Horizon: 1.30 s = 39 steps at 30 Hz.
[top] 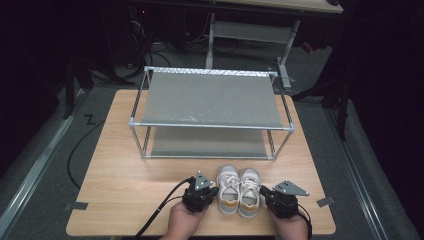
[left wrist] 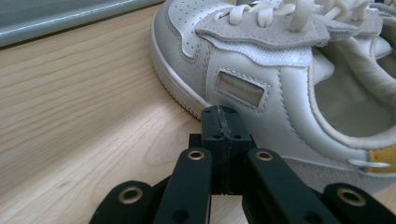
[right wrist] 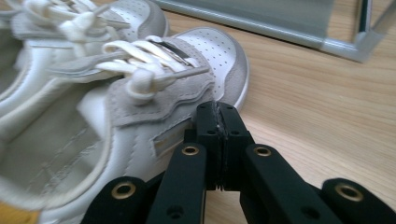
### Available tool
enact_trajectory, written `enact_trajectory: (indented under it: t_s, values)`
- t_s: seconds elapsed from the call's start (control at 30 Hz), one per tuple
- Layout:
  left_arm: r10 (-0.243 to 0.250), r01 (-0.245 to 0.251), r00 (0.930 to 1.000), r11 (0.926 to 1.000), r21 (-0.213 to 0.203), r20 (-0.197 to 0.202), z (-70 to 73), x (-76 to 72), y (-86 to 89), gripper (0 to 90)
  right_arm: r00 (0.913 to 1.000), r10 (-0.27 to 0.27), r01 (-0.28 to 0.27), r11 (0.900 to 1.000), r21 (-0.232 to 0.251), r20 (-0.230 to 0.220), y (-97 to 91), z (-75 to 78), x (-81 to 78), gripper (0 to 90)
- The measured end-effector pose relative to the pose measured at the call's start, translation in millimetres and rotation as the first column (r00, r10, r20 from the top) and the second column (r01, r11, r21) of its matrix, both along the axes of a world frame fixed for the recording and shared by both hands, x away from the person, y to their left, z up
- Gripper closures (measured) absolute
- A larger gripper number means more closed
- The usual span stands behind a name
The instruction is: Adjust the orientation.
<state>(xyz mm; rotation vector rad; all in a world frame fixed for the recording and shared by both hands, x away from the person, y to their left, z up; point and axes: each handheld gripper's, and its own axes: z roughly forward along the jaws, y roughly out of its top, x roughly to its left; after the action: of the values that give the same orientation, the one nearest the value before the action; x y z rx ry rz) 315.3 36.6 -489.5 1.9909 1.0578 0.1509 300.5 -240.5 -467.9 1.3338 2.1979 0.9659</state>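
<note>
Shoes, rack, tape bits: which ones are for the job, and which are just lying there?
For the job: left shoe, right shoe, left gripper, right gripper, shoe rack.
Just lying there: grey tape pieces on the table.

From my screen, the left sneaker (left wrist: 261, 88) ran off the left gripper view's top and right edges; its side label was unreadable. The right sneaker (right wrist: 140, 107) blurred toward its heel.
</note>
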Motion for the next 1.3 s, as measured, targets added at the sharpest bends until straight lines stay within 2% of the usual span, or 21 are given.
enact_trajectory:
  t_s: [0.13, 0.2, 0.3, 0.37, 0.43, 0.53, 0.7, 0.97, 1.03, 1.3]
  values:
    - [0.006, -0.006, 1.0, 1.0, -0.006, 0.002, -0.7, 0.8, -4.3, 89.9, 0.9993, -0.033, 0.033, 0.9994, 0.0, -0.016, -8.7, -2.1, 2.4, 88.9]
    - [0.005, -0.005, 1.0, 1.0, -0.009, 0.001, -1.0, 1.0, -4.0, 89.9, 0.9986, -0.052, 0.052, 0.9986, -0.003, -0.01, -15.4, 0.1, -3.0, 89.0]
    - [-0.005, 0.005, 1.0, 1.0, -0.003, -0.008, 0.6, 2.2, -9.5, 89.9, 0.9986, -0.038, 0.038, 0.9993, -0.005, -0.036, -14.9, -1.9, -5.6, 89.1]
    - [-0.007, 0.007, 1.0, 0.9999, 0.012, -0.002, 1.8, 1.8, -13.0, 89.9, 0.9989, -0.031, 0.03, 0.9995, -0.004, -0.036, -13.5, -2.4, -5.2, 89.7]
    - [-0.012, 0.012, 0.9999, 0.9998, 0.017, -0.003, 2.4, 3.4, -17.2, 89.9, 0.9983, -0.056, 0.055, 0.9979, -0.033, -0.019, -11.1, -2.3, -3.1, 89.7]
    - [-0.009, 0.009, 0.9999, 0.9999, 0.006, -0.007, 1.5, 7.7, -25.5, 89.9, 0.9959, -0.086, 0.087, 0.9962, 0.007, -0.026, -19.7, -4.7, 4.9, 89.8]
    - [-0.001, 0.001, 1.0, 1.0, 0.01, 0.003, 0.9, 11.7, -29.9, 90.0, 0.9944, -0.105, 0.105, 0.9945, -0.008, -0.012, -21.6, -5.3, 8.7, 89.9]
    - [0.007, -0.007, 1.0, 1.0, 0.002, -0.006, 1.2, 13.0, -34.3, 90.0, 0.995, -0.1, 0.1, 0.9949, -0.014, -0.007, -24.6, -5.0, 8.2, 89.8]
    - [0.005, -0.005, 1.0, 1.0, 0.008, -0.002, 1.6, 12.9, -37.8, 90.0, 0.9934, -0.115, 0.115, 0.9931, -0.022, -0.004, -25.8, -4.7, 9.4, 89.9]
    - [0.003, -0.003, 1.0, 1.0, -0.009, -0.008, 0.8, 14.6, -47.7, 90.0, 0.9889, -0.149, 0.148, 0.9889, -0.009, -0.005, -36.2, -5.3, 14.1, 89.9]
